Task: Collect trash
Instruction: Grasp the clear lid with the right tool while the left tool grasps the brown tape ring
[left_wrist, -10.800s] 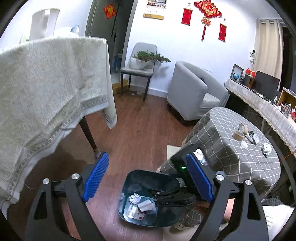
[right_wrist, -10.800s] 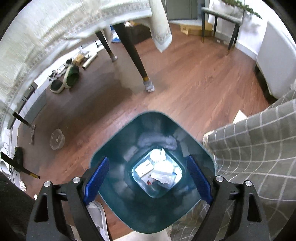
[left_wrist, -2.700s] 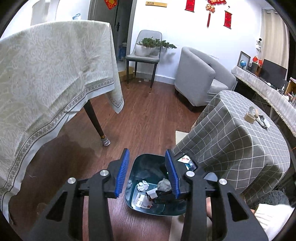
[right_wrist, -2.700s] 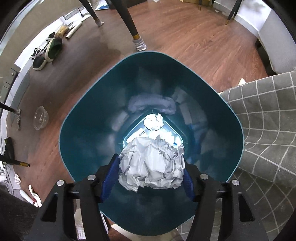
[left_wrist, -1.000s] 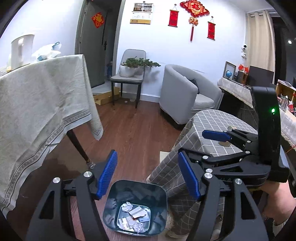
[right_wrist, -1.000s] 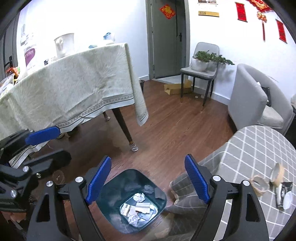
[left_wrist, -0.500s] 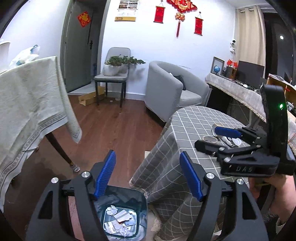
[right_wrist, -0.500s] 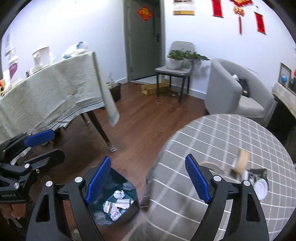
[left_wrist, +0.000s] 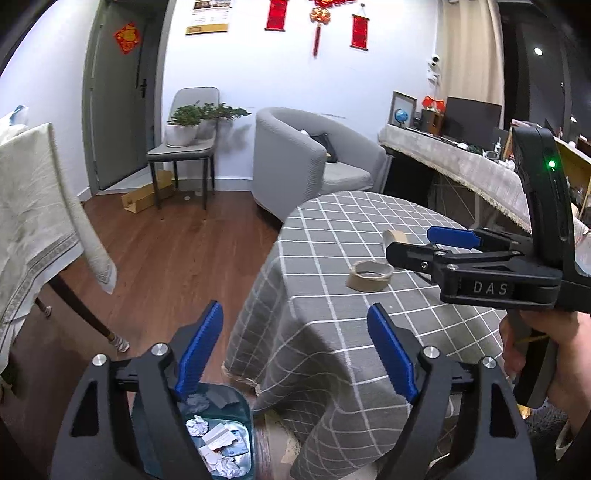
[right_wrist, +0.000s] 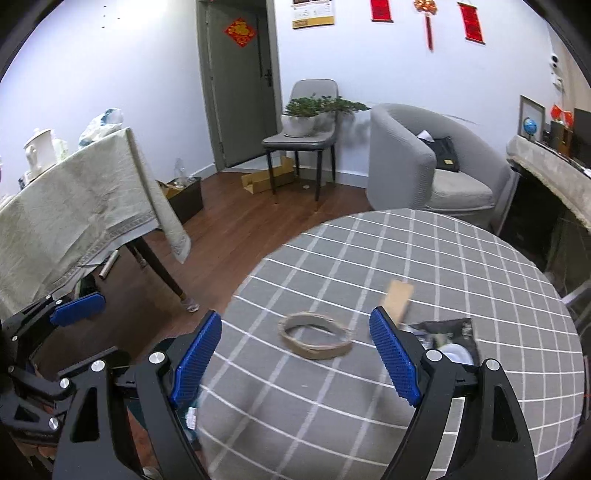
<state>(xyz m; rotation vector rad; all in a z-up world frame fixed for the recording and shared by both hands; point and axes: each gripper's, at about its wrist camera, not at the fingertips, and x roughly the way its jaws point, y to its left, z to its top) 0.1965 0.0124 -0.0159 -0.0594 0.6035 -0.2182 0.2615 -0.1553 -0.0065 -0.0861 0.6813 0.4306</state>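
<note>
Left wrist view: the left gripper (left_wrist: 295, 347), jaws just widened and empty, hung above the dark teal plastic bin (left_wrist: 242, 417) holding crumpled paper (left_wrist: 196, 426). The right gripper (left_wrist: 417, 245) reached over the grey checked tablecloth (left_wrist: 317, 258).

Right wrist view: the right gripper (right_wrist: 295, 354), open and empty, was nearer the flat-lying brown cardboard tape ring (right_wrist: 316, 335), directly ahead.

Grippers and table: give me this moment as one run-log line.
left gripper: open, jaws just opening, empty | right gripper: open, empty, over checked table | tape roll: on table | bin: holds crumpled paper
</note>
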